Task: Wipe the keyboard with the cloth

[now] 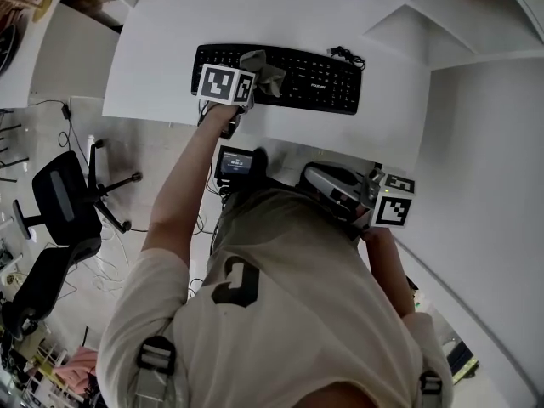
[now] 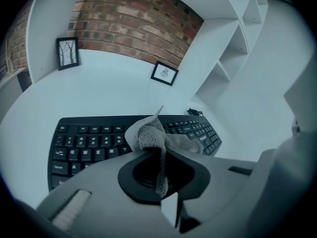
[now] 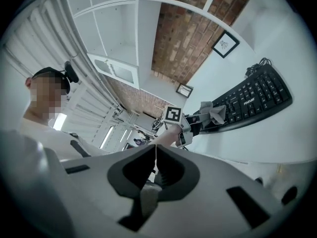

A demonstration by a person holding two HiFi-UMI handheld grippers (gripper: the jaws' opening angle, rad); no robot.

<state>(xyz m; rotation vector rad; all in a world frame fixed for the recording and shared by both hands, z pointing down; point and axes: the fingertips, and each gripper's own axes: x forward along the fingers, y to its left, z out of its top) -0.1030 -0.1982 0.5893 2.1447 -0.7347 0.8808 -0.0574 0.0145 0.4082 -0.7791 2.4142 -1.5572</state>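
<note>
The black keyboard [image 1: 293, 79] lies across the white desk [image 1: 153, 66] in the upper middle of the head view, with its cable [image 1: 347, 55] coiled at its upper right corner. The left gripper [image 1: 246, 85] reaches in from below, over the keyboard's left half. Its jaws are clamped on the grey cloth [image 1: 265, 70], which bunches over the keys there. No view shows whether the cloth presses on the keys.

In the left gripper view, the cloth [image 2: 154, 138] stands crumpled out of the left gripper [image 2: 161, 158] at frame centre. It hides the middle keys of the keyboard [image 2: 94, 143], and the gripper's grey body covers the keyboard's near edge. Behind them, two framed pictures [image 2: 67, 52] [image 2: 165, 73] lean against a brick wall [image 2: 133, 19], and white shelves [image 2: 233, 48] fill the upper right.

The right gripper [image 1: 327, 184] sits at the lower right of the head view, close to the person's torso and well apart from the keyboard. In its own view, the right gripper [image 3: 156, 155] has its jaws pressed together with nothing between them. Beyond them, the left gripper [image 3: 190, 123] and forearm overlap one end of the keyboard [image 3: 255, 100].

An office chair [image 1: 64, 198] stands on the floor at the left of the head view. A small device with a screen [image 1: 235, 161] shows just below the desk edge.
</note>
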